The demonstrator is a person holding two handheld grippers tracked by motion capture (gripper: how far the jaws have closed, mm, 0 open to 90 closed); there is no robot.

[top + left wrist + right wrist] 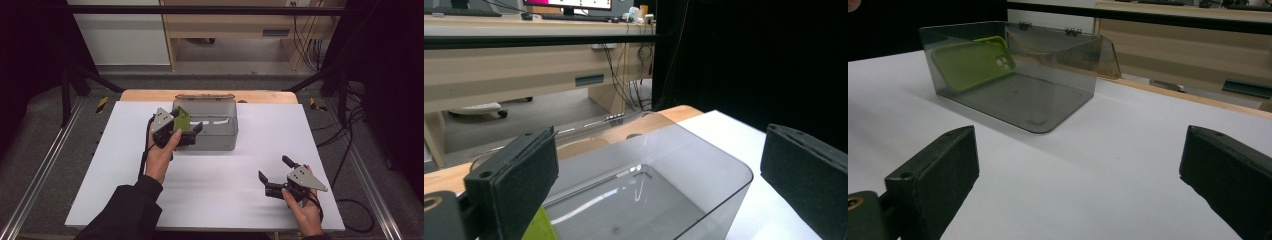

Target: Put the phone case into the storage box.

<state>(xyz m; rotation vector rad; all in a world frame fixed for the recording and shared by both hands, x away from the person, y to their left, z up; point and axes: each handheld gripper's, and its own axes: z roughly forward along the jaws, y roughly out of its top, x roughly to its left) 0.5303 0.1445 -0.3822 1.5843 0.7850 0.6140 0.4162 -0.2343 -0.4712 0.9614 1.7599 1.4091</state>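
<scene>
the left gripper hovers at the near left corner of the smoky transparent box, its jaws spread apart and holding nothing. the green phone case leans tilted inside the box against its left wall, just beside that gripper; through the box wall in the right gripper view the case shows its camera cut-out. the box lid hangs open behind, over the wooden bench edge. the right gripper rests low over the white bench near the front right, well apart from the box, jaws released and empty.
</scene>
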